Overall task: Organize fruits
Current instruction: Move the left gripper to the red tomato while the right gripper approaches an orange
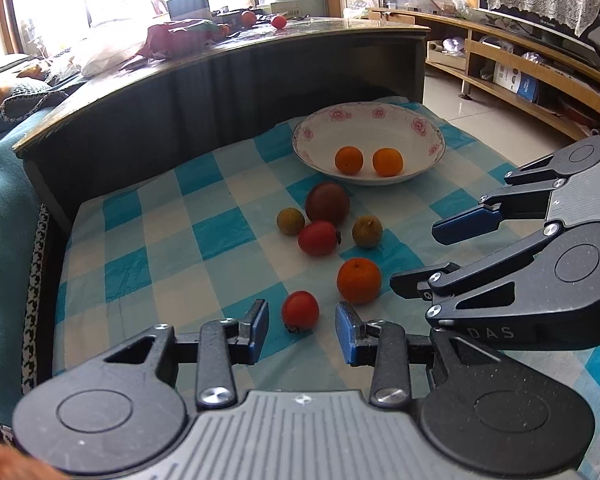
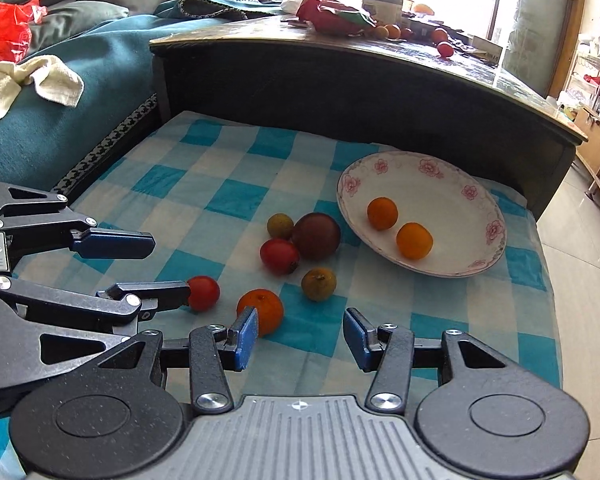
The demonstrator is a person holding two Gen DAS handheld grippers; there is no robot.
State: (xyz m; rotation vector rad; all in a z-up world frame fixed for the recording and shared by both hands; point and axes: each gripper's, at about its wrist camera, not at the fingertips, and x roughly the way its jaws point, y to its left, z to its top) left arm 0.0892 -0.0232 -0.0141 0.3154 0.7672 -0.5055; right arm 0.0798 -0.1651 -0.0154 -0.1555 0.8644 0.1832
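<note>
On the blue-checked cloth (image 1: 220,232) lie several loose fruits. My left gripper (image 1: 302,332) is open, and a small red tomato (image 1: 300,310) sits just ahead of its blue pads, untouched on either side. In the right wrist view that tomato (image 2: 203,293) lies at the tip of the left gripper (image 2: 168,270). My right gripper (image 2: 300,336) is open too, with an orange (image 2: 260,312) beside its left pad. The flowered white bowl (image 1: 364,128) holds two small oranges (image 1: 349,160). The right gripper (image 1: 416,258) hovers right of the loose orange (image 1: 358,280).
A dark plum-coloured fruit (image 1: 327,203), a second tomato (image 1: 319,238) and two brownish-green fruits (image 1: 290,221) cluster before the bowl (image 2: 440,192). A dark wooden table (image 2: 340,92) with bags and fruit rises behind the cloth. A teal sofa (image 2: 80,112) is left, tiled floor right.
</note>
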